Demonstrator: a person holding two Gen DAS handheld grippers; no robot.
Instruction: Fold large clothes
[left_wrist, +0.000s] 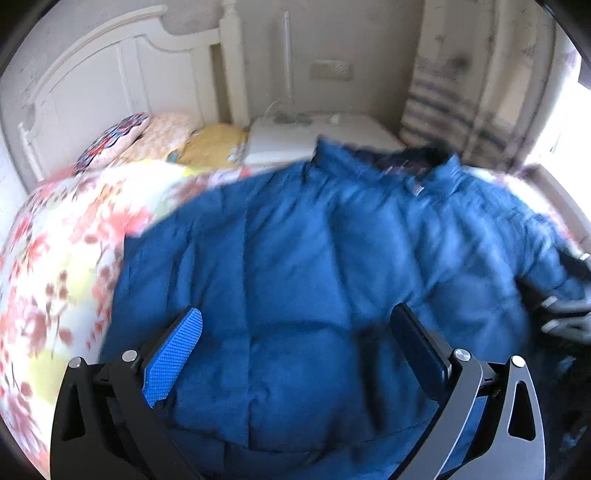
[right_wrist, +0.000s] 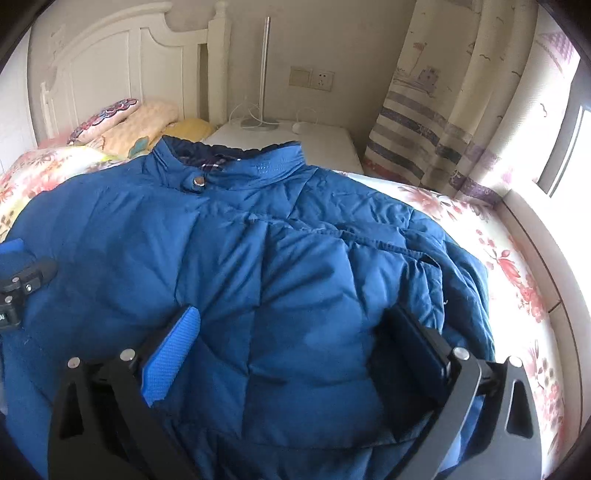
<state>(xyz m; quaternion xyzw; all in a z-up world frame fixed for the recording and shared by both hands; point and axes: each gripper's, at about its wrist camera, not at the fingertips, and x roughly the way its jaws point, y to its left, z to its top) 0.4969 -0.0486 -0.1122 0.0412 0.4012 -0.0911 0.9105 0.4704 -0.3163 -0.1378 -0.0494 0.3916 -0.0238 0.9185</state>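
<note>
we work a blue puffer jacket (right_wrist: 280, 266) spread across a floral bedspread (right_wrist: 517, 273), collar (right_wrist: 229, 162) at the far end toward the white headboard (right_wrist: 122, 62), hem nearest us. laid flat w/ the front up, we judge, so the sides can be turned in toward the middle; no fold looks made yet.

left gripper (left_wrist: 291, 354) hangs over the near-left part of the jacket, jaws spread wide, nothing between them. view is blurred, so we can't tell if the tips touch the fabric. a hand (left_wrist: 569, 317) shows at the right edge of that view, by the right sleeve (right_wrist: 458, 280).

right gripper (right_wrist: 291, 354) sits low over the near-right part, also wide open & empty, its dark right finger (right_wrist: 417, 347) just beside the bunched sleeve, which lies doubled along the jacket's right side. prob placed there to take that sleeve or side seam next.

jacket: quilted, puffy, smooth shell w/ stitched panels, soft creases, a snap (right_wrist: 199, 181) at the neck, dark lining inside the collar. it'll spring back & slip, we'd guess. finger pads (right_wrist: 170, 354) are blue, ribbed for grip. bedspread is thin, pink-red flowers on cream. far off: a white nightstand (right_wrist: 295, 140) w/ a lamp base, striped curtain (right_wrist: 424, 122) at right.
</note>
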